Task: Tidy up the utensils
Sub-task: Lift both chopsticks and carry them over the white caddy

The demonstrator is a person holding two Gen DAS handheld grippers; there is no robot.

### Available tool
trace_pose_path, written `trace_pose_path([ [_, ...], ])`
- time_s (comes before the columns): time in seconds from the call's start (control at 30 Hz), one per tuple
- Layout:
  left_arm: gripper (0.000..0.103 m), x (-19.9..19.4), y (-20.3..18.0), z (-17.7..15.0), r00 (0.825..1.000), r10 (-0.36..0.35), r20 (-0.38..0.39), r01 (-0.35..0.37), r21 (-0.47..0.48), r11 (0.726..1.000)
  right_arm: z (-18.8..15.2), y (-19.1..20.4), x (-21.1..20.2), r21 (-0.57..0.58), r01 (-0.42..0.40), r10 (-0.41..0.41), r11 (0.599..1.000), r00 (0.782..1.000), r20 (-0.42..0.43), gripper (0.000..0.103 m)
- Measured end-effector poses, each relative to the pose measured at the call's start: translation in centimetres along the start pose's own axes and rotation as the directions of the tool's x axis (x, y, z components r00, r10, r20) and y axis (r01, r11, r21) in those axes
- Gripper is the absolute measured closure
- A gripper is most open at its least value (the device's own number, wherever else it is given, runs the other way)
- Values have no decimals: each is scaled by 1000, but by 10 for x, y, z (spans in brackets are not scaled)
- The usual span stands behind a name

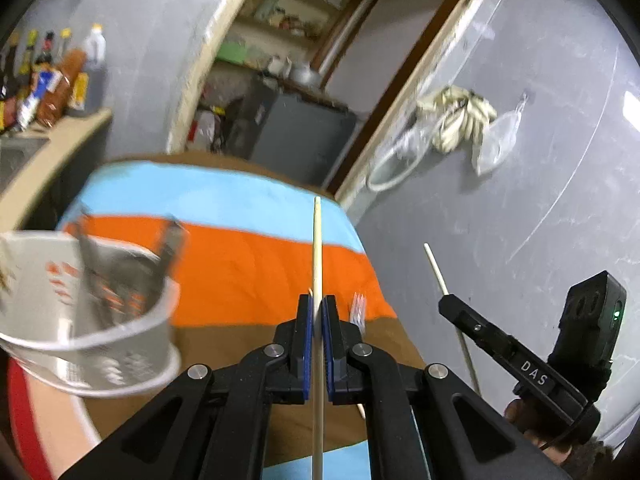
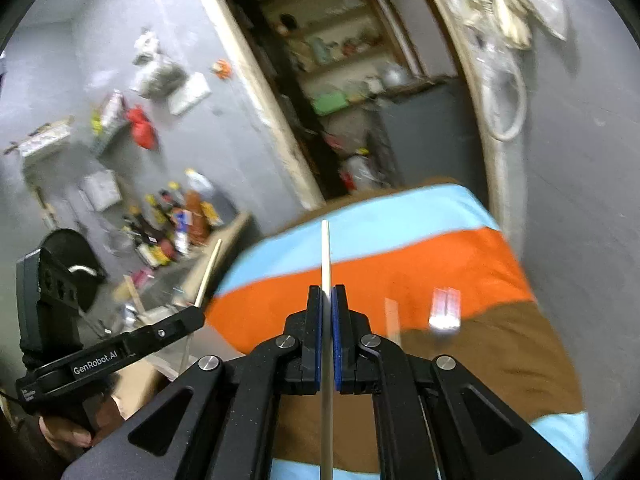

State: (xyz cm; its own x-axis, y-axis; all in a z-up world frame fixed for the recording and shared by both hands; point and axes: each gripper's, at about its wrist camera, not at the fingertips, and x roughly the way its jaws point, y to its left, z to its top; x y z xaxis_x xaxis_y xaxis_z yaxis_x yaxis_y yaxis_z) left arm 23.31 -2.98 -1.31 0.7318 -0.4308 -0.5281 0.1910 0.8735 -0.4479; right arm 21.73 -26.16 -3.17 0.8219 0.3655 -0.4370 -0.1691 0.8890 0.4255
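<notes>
Chopstick [image 1: 317, 248], a thin pale wooden rod, is clamped between the blue pads of my left hand-held gripper [image 1: 319, 312], above the striped cloth [image 1: 240, 264] on the worktop. My right hand-held gripper [image 2: 328, 304] pinches a whiter chopstick [image 2: 326, 252]. Left of the cloth stands a perforated metal holder [image 1: 100, 320]; a fork [image 1: 359, 308] lies on it.

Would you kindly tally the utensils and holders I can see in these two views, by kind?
Chopsticks: 2, a pale wooden one clamped in the left tool and a white one clamped in the right tool.
Forks: 1, lying on the striped cloth.
Utensil holders: 1, a perforated white cup holding dark, blurred utensils.
Total: 4.
</notes>
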Motion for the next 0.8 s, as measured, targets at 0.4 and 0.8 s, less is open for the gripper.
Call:
trace_pose_path([
  [0.4,98,-100,98,61,960,107,260,-78,-120,990,31,110,59,38,-322,310,946,934,178,99],
  [0.8,98,-101,172,74,889,207,409,-108,-252,962,12,159,118,53,-344,305,937,885,353,99],
])
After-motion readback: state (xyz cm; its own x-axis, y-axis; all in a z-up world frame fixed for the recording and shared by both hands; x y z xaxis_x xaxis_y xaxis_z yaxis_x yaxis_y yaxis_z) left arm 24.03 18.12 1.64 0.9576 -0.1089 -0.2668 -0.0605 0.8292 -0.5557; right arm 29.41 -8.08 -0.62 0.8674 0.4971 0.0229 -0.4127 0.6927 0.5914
